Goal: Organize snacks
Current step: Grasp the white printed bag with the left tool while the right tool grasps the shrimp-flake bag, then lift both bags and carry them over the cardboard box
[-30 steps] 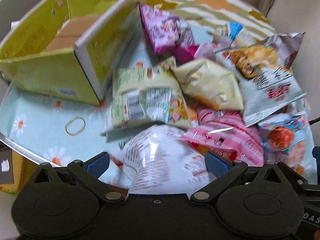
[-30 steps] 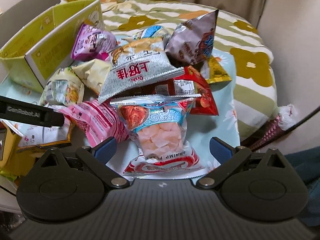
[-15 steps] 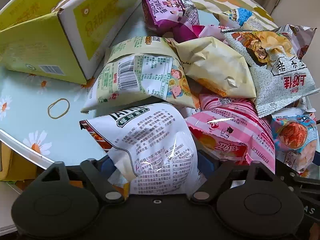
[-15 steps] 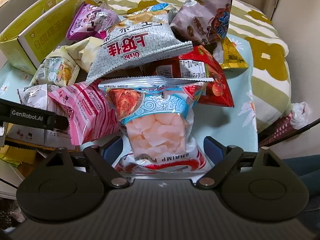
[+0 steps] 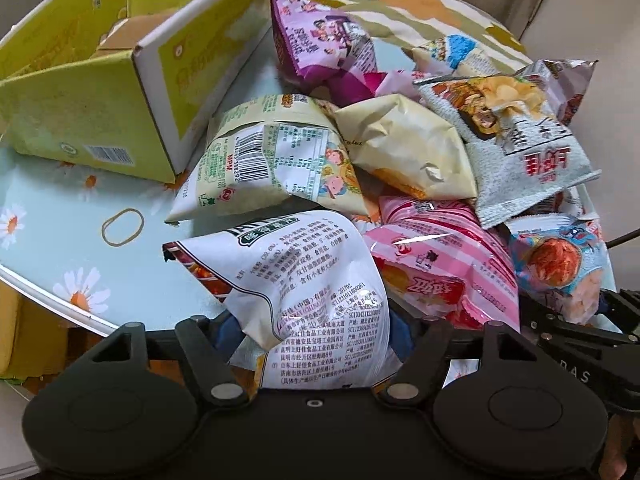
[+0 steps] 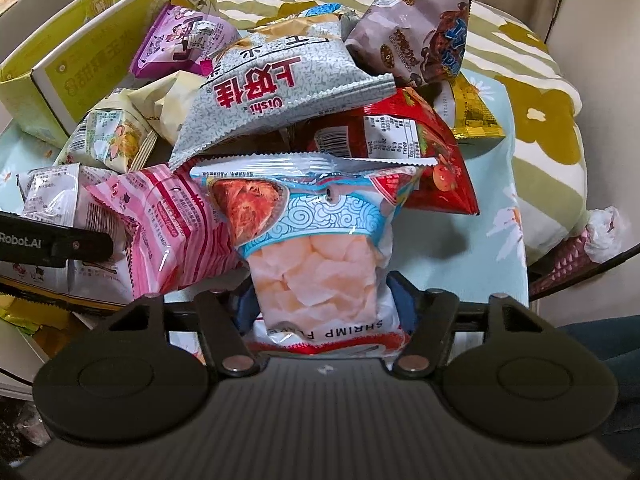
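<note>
My left gripper has a white snack bag covered in black print between its blue pads. Its jaws are closing and the pads pinch the crumpled bag at the near edge of the pile. In my right gripper sits a shrimp chip bag, clear with a blue band. These jaws are closing too, with the pads squeezing the bag's lower sides. An open yellow-green cardboard box stands at the far left, empty as far as I can see.
Several bags are heaped on the daisy-print table: a pink one, a grey one, a red one, a purple one. A rubber band lies near the table's left edge. A flowered cushion lies behind.
Both grippers went from wide open to closed on their bags. The left one moved in over the white bag. The right one sank onto the shrimp chip bag.
</note>
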Tool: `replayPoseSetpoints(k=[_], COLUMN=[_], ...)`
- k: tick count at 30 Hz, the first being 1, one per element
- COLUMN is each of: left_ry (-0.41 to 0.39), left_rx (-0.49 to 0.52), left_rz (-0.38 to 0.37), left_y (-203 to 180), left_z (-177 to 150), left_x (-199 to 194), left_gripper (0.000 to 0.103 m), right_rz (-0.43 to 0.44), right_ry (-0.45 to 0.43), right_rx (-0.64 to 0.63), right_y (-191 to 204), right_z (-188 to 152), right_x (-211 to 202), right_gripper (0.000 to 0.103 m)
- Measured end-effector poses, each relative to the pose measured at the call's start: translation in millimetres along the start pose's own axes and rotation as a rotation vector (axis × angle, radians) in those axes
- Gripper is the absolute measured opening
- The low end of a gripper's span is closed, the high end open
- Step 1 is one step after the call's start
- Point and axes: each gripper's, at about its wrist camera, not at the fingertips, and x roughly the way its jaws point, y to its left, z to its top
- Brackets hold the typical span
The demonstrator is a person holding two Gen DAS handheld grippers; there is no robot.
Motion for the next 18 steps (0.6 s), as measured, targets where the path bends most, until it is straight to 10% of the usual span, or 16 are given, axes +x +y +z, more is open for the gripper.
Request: replayPoseSetpoints(k=[18], left_ry=[-0.124], left_rx=[0.018], left_rz=[0.016], left_y=[8], left_z=[-8], left_x=[-51], left_gripper=[0.074], right_rz=[-0.015], right_ry=[-0.105], right_rx=[0.031], right_y=[16], right_z=[2], right_x=[-56], right_gripper=[0.074])
